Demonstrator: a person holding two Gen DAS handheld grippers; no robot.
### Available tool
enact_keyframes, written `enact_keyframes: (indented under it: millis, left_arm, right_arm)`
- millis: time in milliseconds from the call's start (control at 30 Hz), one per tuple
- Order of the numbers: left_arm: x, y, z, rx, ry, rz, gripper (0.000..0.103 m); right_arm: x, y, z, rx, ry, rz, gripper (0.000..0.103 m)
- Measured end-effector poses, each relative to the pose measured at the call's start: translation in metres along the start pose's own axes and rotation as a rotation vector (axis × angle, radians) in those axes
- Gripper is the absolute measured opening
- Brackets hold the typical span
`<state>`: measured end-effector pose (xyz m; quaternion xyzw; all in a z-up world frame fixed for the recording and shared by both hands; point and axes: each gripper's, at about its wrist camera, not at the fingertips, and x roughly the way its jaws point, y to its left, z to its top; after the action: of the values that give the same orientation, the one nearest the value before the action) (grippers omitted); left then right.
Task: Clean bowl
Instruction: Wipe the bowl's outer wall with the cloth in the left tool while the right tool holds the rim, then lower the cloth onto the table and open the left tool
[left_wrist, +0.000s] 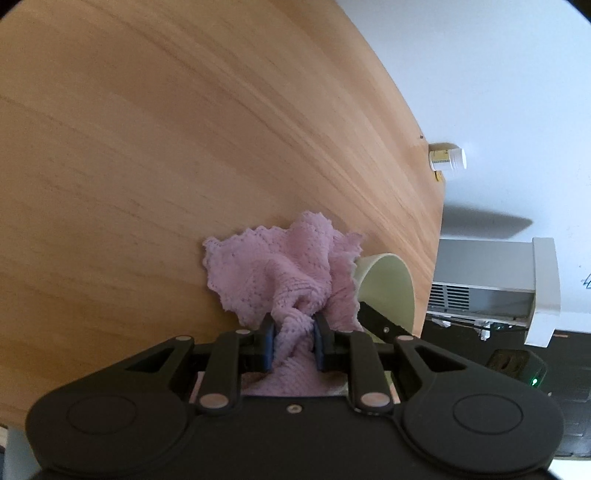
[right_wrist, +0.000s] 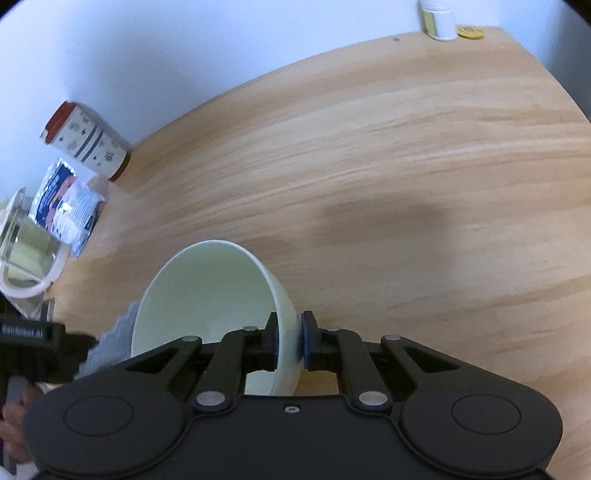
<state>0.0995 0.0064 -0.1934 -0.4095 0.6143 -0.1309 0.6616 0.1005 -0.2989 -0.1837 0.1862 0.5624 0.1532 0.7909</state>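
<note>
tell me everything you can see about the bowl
The bowl is pale cream-green, smooth and plain, plastic or glazed ceramic by its look, round with a thin rim and deep sides. It is tipped on its side above the wooden table, its opening facing the right wrist camera; the visible inside looks empty. The right hand-held gripper is shut on its wall, one pad inside, one outside. The pink cloth, clamped in the left hand-held gripper, bunches against the rim in the left wrist view.
</note>
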Motion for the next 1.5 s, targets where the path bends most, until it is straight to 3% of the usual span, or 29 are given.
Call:
enact_keyframes:
  millis: [333, 533, 700, 767, 867, 1033, 1133, 1200, 1300, 1333, 1500]
  left_arm:
    - [0.011, -0.018, 0.024, -0.010, -0.096, -0.008, 0.018]
    - [0.006, -0.014, 0.022, -0.031, -0.073, -0.005, 0.018]
    - [-0.005, -0.002, 0.013, -0.048, 0.029, 0.003, 0.019]
    - [-0.007, -0.004, 0.007, -0.010, 0.082, 0.013, 0.019]
    - [-0.011, -0.012, 0.003, 0.055, 0.075, 0.037, 0.019]
    - [-0.019, -0.014, 0.013, 0.072, 0.012, 0.042, 0.019]
    - [-0.029, -0.022, 0.021, 0.137, -0.059, 0.102, 0.019]
    - [-0.040, -0.030, 0.027, 0.231, -0.144, 0.196, 0.019]
    - [-0.050, -0.040, 0.027, 0.359, -0.242, 0.261, 0.019]
    - [-0.053, -0.045, 0.026, 0.442, -0.274, 0.320, 0.019]
    - [-0.048, -0.041, 0.027, 0.558, -0.291, 0.448, 0.019]
  right_arm:
    - [0.004, -0.004, -0.011, -0.003, 0.044, -0.033, 0.014]
    - [0.006, -0.007, -0.011, 0.024, 0.034, -0.039, 0.013]
    - [0.007, -0.009, -0.009, 0.041, 0.025, -0.041, 0.013]
    - [0.008, -0.010, -0.009, 0.041, 0.025, -0.039, 0.013]
    - [0.009, -0.010, -0.008, 0.040, 0.025, -0.039, 0.013]
    - [0.009, -0.008, -0.006, 0.029, 0.023, -0.042, 0.013]
    - [0.008, -0.006, -0.005, 0.018, 0.016, -0.041, 0.012]
    - [0.007, -0.005, -0.003, 0.017, 0.013, -0.041, 0.012]
    - [0.008, -0.006, -0.001, 0.033, 0.013, -0.042, 0.012]
    - [0.008, -0.006, -0.001, 0.038, 0.014, -0.041, 0.012]
    - [0.012, -0.006, -0.001, 0.083, 0.015, -0.034, 0.012]
